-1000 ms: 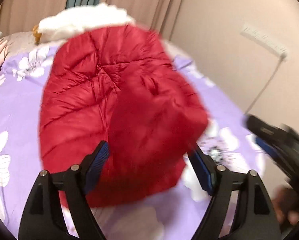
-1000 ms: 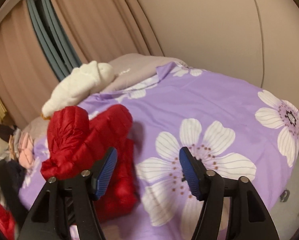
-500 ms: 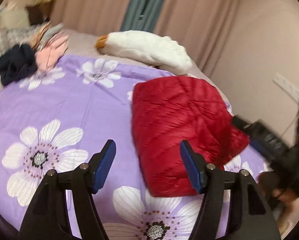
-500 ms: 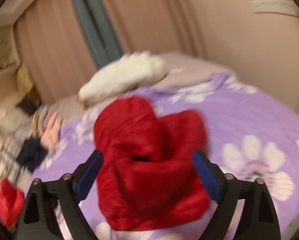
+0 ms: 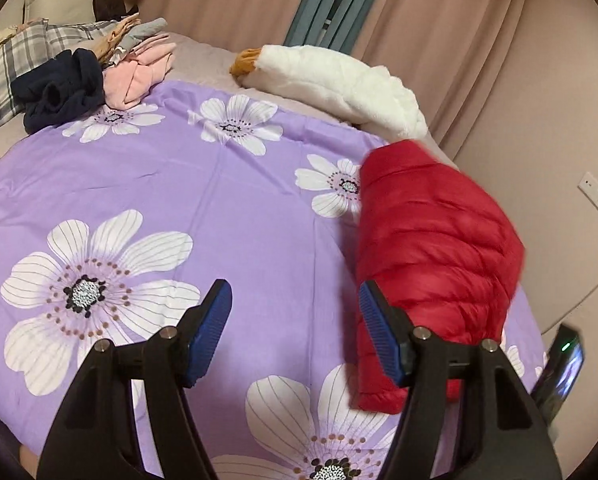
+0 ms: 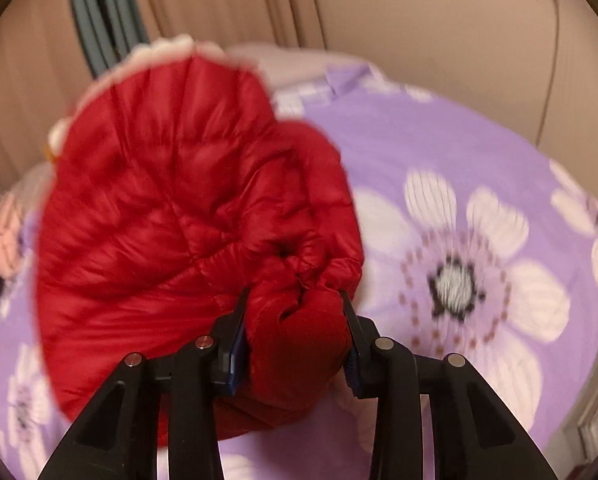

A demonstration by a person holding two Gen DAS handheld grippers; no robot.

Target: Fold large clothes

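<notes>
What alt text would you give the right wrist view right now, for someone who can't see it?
The right tool has just closed its jaws on a bunched fold of the red puffer jacket, which fills the left half of the blurred frame. Beneath it lies the purple bedspread with white flowers; beige curtains and a wall stand behind.

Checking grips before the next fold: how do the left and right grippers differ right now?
The left gripper stands open with only purple bedspread between its pads; the right gripper has just been closing and is shut on a bunched edge of the red puffer jacket. The jacket lies beside the left gripper, untouched. Both have black fingers with blue pads.
</notes>
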